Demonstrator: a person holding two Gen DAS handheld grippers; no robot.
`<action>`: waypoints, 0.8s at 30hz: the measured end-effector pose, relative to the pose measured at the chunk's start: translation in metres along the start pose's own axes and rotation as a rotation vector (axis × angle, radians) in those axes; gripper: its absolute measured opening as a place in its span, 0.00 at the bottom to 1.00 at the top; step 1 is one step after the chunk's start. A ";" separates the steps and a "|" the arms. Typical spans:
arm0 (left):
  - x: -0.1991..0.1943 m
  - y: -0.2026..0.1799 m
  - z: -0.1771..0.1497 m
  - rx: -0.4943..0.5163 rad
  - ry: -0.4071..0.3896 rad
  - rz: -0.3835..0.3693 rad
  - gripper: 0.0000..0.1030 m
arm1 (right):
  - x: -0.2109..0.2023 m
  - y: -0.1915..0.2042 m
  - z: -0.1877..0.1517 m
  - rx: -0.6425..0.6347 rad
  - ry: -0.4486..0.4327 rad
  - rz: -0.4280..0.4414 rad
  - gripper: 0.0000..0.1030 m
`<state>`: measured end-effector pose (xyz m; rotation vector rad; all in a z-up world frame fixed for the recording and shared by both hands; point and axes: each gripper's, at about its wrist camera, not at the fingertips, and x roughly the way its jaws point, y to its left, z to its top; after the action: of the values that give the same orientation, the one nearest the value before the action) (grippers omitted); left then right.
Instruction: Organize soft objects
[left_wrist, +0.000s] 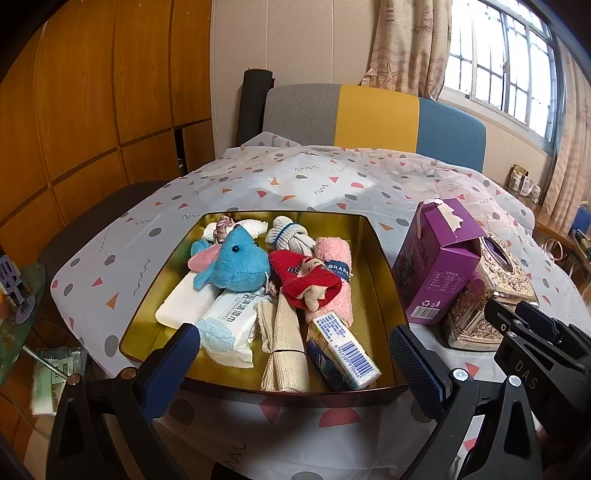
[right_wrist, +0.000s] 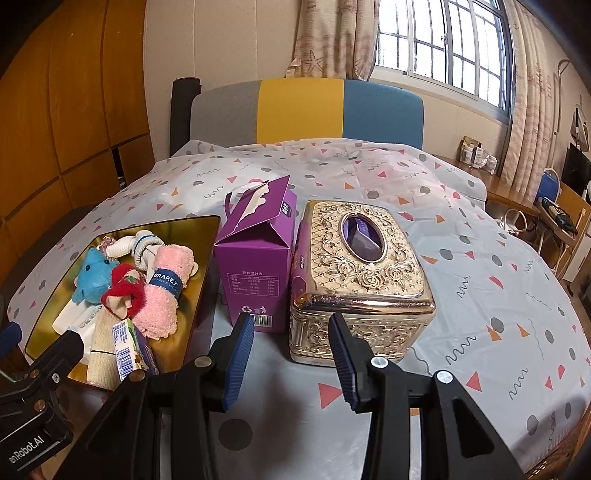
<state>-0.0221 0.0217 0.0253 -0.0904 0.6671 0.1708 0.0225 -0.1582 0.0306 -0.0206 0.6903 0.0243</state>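
A table (right_wrist: 461, 280) under a patterned cloth carries a gold tin (left_wrist: 373, 254) packed with soft things: a blue plush toy (left_wrist: 238, 264), a rolled pink towel (left_wrist: 334, 280), a red sock (left_wrist: 306, 282), a wipes pack (left_wrist: 231, 326) and a beige bandage roll (left_wrist: 286, 347). Right of the tin stand a purple carton (right_wrist: 258, 266) and an ornate gold tissue box (right_wrist: 362, 273). The left gripper (left_wrist: 295, 354) hangs wide open over the tin, holding nothing; the right gripper (right_wrist: 291, 354) is partly open and empty before the tissue box.
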 end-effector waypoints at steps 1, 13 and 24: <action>0.000 0.000 0.000 0.001 0.001 0.000 1.00 | 0.000 0.000 0.000 0.000 0.001 0.000 0.41; 0.000 0.000 0.000 0.008 0.000 0.002 1.00 | 0.001 0.001 -0.001 -0.002 0.006 0.003 0.41; -0.001 0.000 0.000 0.014 0.003 0.002 1.00 | 0.002 0.002 -0.002 -0.007 0.011 0.003 0.41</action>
<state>-0.0228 0.0212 0.0254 -0.0761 0.6709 0.1683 0.0226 -0.1567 0.0281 -0.0263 0.7012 0.0299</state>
